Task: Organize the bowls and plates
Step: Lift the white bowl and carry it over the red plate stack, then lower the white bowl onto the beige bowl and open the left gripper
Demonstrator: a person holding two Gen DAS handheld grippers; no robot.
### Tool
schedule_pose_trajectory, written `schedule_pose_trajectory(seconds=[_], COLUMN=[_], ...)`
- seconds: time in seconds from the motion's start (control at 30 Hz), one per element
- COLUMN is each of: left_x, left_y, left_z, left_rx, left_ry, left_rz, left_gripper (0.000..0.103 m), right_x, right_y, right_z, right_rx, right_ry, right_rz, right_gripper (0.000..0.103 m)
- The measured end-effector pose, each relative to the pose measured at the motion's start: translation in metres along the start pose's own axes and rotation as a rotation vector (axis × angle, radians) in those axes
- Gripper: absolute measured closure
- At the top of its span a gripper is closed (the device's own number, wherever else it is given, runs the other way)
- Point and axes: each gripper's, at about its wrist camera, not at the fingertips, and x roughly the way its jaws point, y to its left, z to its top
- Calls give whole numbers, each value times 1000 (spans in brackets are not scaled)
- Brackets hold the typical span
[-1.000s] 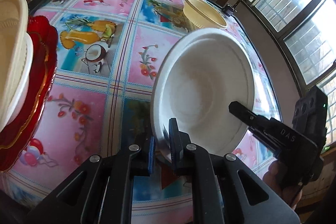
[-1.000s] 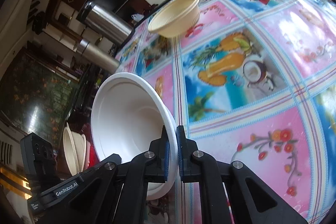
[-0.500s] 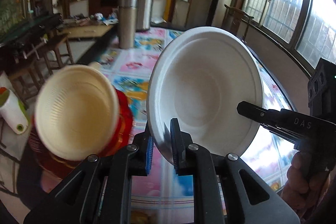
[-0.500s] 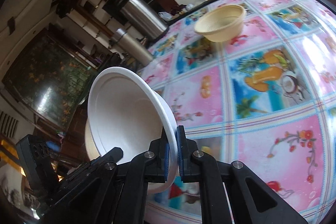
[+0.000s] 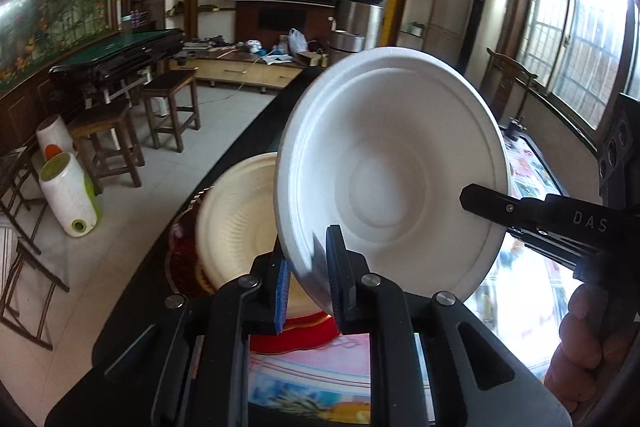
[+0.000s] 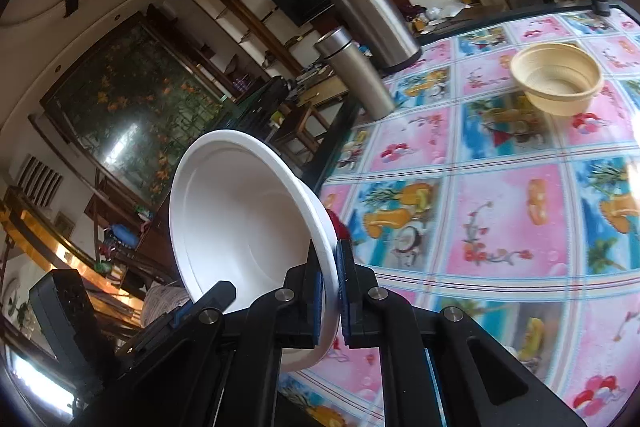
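A white foam bowl is held in the air, tilted on edge. My left gripper is shut on its lower rim, and my right gripper is shut on the rim at the other side. The right gripper's finger shows at the bowl's right edge in the left wrist view. Just behind and below the bowl, a cream ribbed bowl sits on a red plate at the table's left edge. Another cream bowl stands far across the table.
The table has a pink and blue fruit-pattern cloth. Two steel flasks stand at its far edge. Past the left edge are the floor, wooden stools and a white and green jug.
Both grippers have carried the white bowl up and leftward, from over the middle of the table to just above the cream bowl on the red plate. The grip is unchanged.
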Motion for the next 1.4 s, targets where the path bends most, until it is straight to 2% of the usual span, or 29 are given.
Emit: schedule_pose_trajectory(seconds=[0.43,0.6,0.77,1.17,1.4], left_x=[2,15,21,30,42], left_y=[37,52,57,59,71], left_z=[-9,-13,-11,-9,-5], left_rx=[-63,-114,-142,-158,-180], left_ry=[40,110,142,162,183], left_rz=[34,13,3,-5,0], left_gripper=[88,88,88,88,88], right_x=[39,54,70,96,103], right_y=[41,43,45,31,33], right_z=[-12,-17,-22,-27,-26], right_rx=[-63,-69,-76,-53,-64], right_ry=[68,96,123,162,149], right_rz=[20,7,-16,-72,-75], right_gripper=[94,93,92,92,92])
